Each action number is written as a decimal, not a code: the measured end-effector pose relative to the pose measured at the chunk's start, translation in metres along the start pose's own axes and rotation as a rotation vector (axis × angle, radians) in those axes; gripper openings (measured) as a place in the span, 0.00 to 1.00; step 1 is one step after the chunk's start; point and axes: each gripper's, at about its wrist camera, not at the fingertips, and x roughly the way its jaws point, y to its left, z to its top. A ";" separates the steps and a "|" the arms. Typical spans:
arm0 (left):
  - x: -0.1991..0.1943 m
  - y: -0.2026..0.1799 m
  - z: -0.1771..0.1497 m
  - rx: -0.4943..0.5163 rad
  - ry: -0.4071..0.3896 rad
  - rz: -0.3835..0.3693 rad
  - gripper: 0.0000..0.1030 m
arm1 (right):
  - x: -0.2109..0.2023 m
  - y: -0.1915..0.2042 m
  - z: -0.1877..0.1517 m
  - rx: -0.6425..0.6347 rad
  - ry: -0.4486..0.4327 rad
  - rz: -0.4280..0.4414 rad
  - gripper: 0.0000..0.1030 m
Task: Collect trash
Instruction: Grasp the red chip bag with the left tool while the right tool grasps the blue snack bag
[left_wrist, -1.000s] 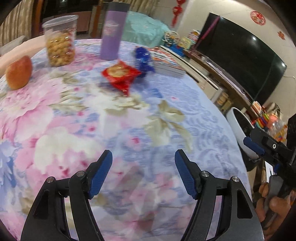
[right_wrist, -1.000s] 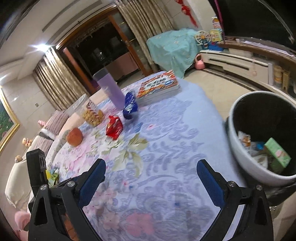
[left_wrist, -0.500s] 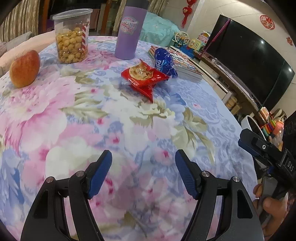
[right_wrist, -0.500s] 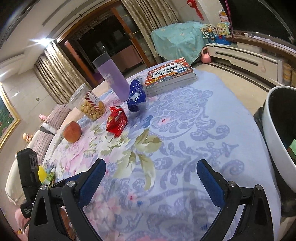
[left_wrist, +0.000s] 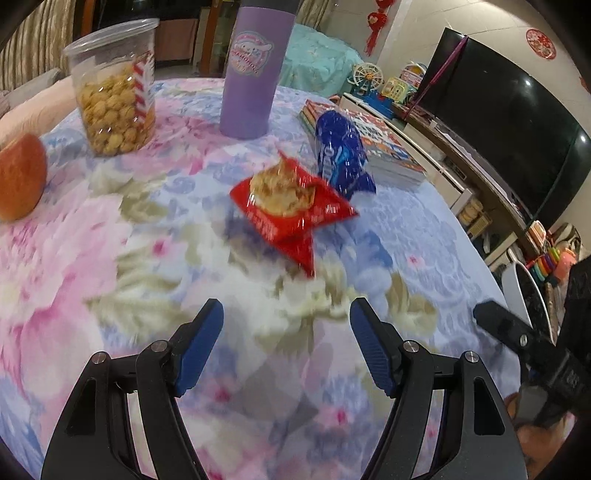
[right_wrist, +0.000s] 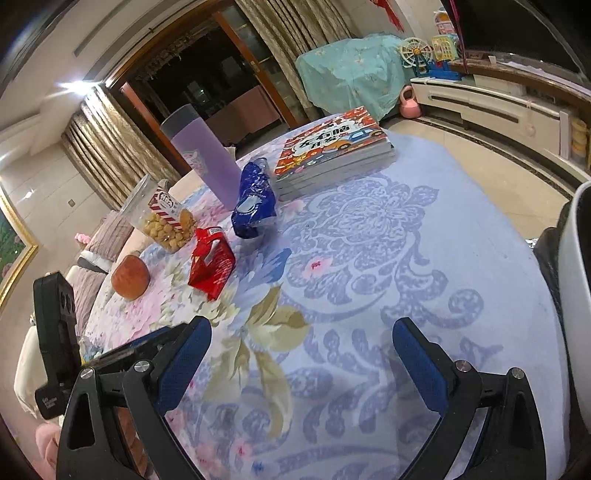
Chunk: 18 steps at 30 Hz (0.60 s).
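The left gripper (left_wrist: 286, 314) hangs over the flowered table (left_wrist: 110, 258) with its blue-padded fingers (left_wrist: 201, 343) spread wide; nothing lies between them and they touch nothing. Ahead of it, well apart from the fingertips, the red snack wrapper (left_wrist: 291, 206) lies crumpled on the cloth, and the blue snack wrapper (left_wrist: 341, 155) stands just behind it, against the stack of books (left_wrist: 388, 147). Behind these stand a purple tumbler (left_wrist: 255, 70) and a clear jar of round snacks (left_wrist: 114, 88), with an apple (left_wrist: 20, 177) at the left edge.

The right gripper (right_wrist: 301, 338) also holds its fingers (right_wrist: 417, 365) wide apart over the table (right_wrist: 406, 258), empty and clear of the cloth. From its view the red wrapper (right_wrist: 212, 266) and the blue wrapper (right_wrist: 253, 201) lie up and to the left, well beyond the fingertips, the apple (right_wrist: 130, 276) further left. The white rim of a trash bin (right_wrist: 574, 295) shows at the table's right edge.
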 end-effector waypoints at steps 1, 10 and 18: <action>0.004 -0.001 0.004 0.001 -0.002 -0.001 0.70 | 0.002 0.000 0.001 -0.001 0.001 0.001 0.97; 0.032 -0.004 0.023 0.021 -0.004 -0.016 0.19 | 0.016 -0.006 0.015 0.006 -0.005 0.007 0.97; 0.006 0.017 0.006 -0.031 -0.025 -0.035 0.03 | 0.035 0.003 0.028 -0.007 -0.013 0.018 0.97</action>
